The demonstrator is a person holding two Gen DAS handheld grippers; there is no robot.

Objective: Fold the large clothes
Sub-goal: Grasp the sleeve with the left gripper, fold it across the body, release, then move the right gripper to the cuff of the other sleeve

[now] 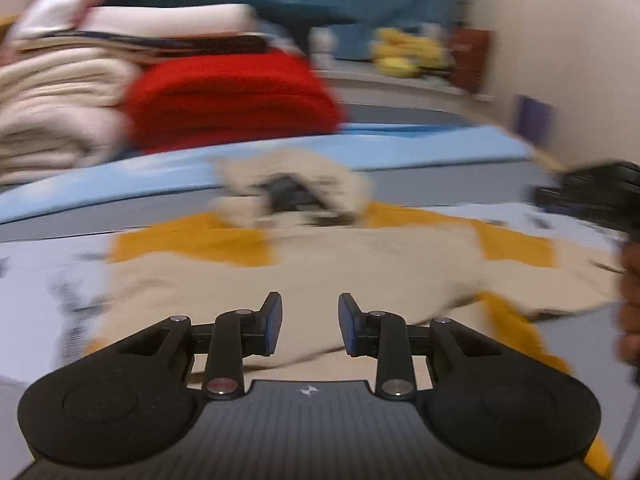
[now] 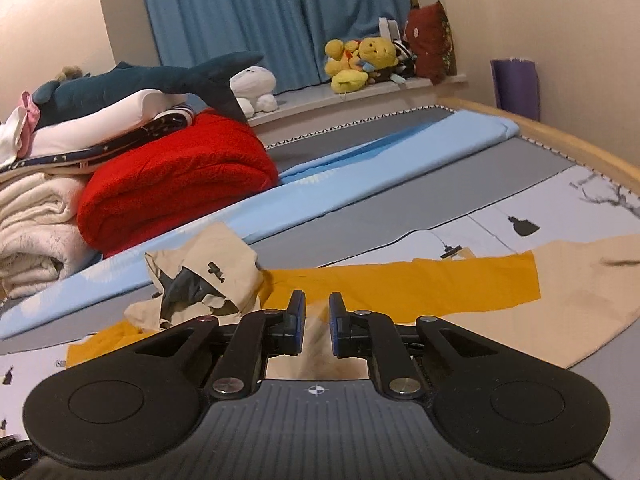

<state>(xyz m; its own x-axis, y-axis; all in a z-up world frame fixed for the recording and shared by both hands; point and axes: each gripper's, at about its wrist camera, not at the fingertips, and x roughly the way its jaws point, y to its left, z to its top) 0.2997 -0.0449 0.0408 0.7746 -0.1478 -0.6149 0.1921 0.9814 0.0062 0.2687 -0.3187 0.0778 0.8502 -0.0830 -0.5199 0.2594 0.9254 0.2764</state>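
A beige jacket (image 1: 360, 264) with mustard-yellow panels (image 2: 420, 284) lies spread on the patterned bedsheet (image 2: 520, 216). Its crumpled hood (image 2: 216, 256), dark inside, points toward the blankets. My left gripper (image 1: 310, 304) hovers over the beige body, open, with nothing between its fingers; this view is motion-blurred. My right gripper (image 2: 317, 300) stands low over the jacket with its jaws close together on a fold of beige cloth. In the left wrist view the right gripper (image 1: 588, 196) and a hand (image 1: 632, 300) show at the right edge.
A red blanket (image 2: 176, 184) and cream blankets (image 2: 36, 232) are stacked at the back left, with a plush shark (image 2: 132, 84) on top. A light blue sheet (image 2: 360, 168) crosses the bed. Plush toys (image 2: 360, 60) sit on the window sill; the wooden bed frame (image 2: 560, 136) runs at right.
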